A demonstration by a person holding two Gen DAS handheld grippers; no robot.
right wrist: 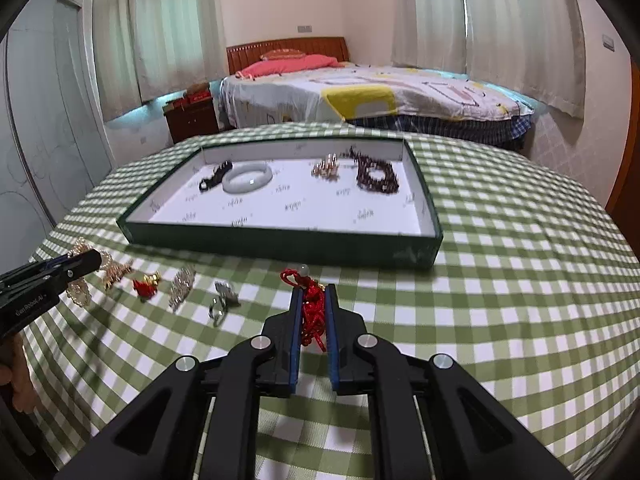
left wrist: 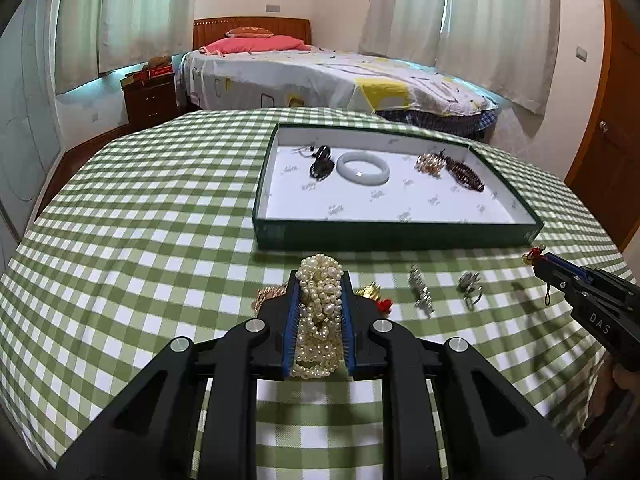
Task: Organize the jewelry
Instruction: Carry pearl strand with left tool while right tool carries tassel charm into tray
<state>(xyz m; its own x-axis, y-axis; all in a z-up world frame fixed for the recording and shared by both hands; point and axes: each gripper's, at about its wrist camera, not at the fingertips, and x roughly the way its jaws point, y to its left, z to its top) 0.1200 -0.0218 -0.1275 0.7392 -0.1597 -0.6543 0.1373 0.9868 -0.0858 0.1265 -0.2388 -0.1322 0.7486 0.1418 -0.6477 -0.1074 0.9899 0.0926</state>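
Note:
My left gripper [left wrist: 320,280] is shut on a bunched pearl necklace [left wrist: 320,312], held above the checked table just in front of the green tray [left wrist: 400,236]. My right gripper [right wrist: 313,294] is shut on a red cord charm with a pale bead [right wrist: 312,308]; it also shows at the right of the left wrist view [left wrist: 538,260]. The tray [right wrist: 280,246] holds a black piece [left wrist: 321,162], a white bangle [left wrist: 363,167], a small pearl cluster [left wrist: 430,163] and dark red beads [left wrist: 464,172].
Loose on the green checked cloth [left wrist: 140,240] before the tray lie a gold piece [right wrist: 114,270], a red and gold charm [right wrist: 146,284], a silver brooch [left wrist: 421,290] and a silver ring piece [left wrist: 470,286]. A bed [left wrist: 320,72] stands behind the table.

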